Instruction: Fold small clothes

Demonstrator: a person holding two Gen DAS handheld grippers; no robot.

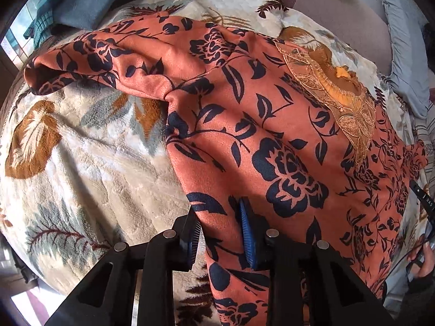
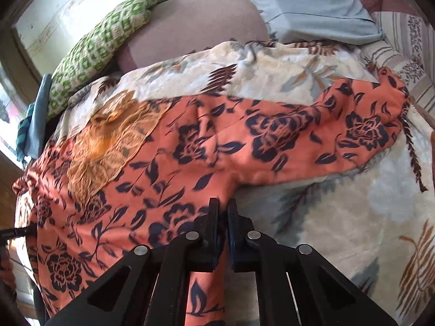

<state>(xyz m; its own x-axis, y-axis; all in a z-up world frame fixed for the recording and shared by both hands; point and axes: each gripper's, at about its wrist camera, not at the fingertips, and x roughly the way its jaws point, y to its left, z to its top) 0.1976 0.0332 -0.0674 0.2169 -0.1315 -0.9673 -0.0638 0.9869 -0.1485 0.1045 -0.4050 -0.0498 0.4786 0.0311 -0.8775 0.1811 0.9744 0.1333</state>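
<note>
The left claw (image 1: 220, 231) points steeply down at the near edge of the orange garment (image 1: 272, 125), and a fold of that cloth rises between its two fingers; the blue ribbed pad (image 1: 246, 233) on one side lies against the fabric and the black finger on the other meets the cloth's edge, so the claw is grasping the garment with its jaws still partly apart. The right claw (image 2: 223, 233) is clenched tight, its two black fingers nearly together with a strip of the same orange garment (image 2: 217, 141) pinched between them and hanging down below. The garment, orange with dark blue roses and leaves and a patch of golden embroidery (image 1: 339, 92) at the neck, lies spread across a cream blanket (image 1: 81, 163) patterned with brown and grey leaves, on a bed. One sleeve (image 1: 89, 62) stretches out towards the far left in the left wrist view, the other sleeve (image 2: 361, 127) towards the right in the right wrist view. Beyond the blanket lie a green-and-white patterned pillow (image 2: 108, 40), a pale blue pillow (image 2: 320, 8) and a mauve sheet (image 2: 195, 24). At the right edge of the left wrist view a gloved hand (image 1: 421, 266) holds the other claw's handle
</note>
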